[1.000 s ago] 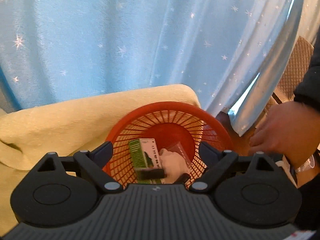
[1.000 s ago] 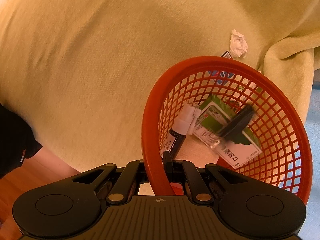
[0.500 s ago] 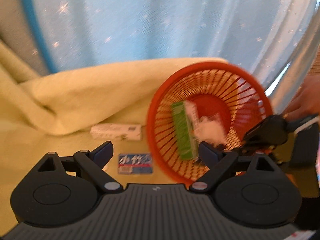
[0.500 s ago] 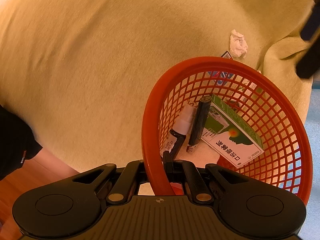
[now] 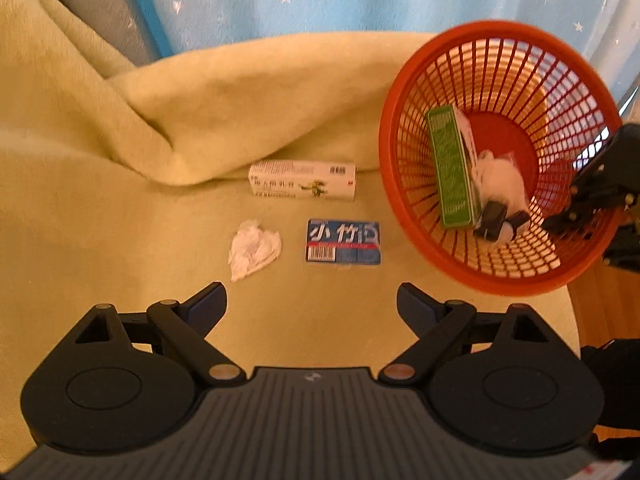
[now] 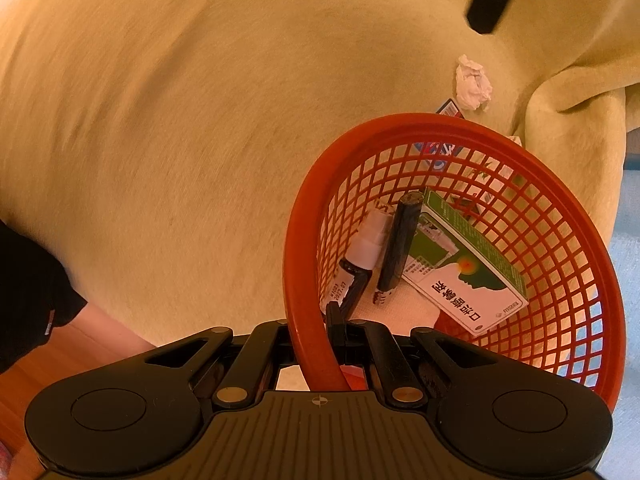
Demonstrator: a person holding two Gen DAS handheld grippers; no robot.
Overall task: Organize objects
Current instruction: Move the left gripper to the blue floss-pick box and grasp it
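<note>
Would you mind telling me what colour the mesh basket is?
The basket is orange-red, seen best in the left wrist view.

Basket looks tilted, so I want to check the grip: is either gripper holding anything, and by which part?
The right gripper clamps the red basket by its near rim; the left gripper holds nothing.

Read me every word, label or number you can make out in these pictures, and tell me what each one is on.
"小竹" on the blue packet; its last character and barcode digits are blurred.
"口洁喷雾剂" on the green and white box in the red basket.
"2027.07" on the small dark bottle; the line beside it is unclear.
Print on the long white box is too blurred to read.
</note>
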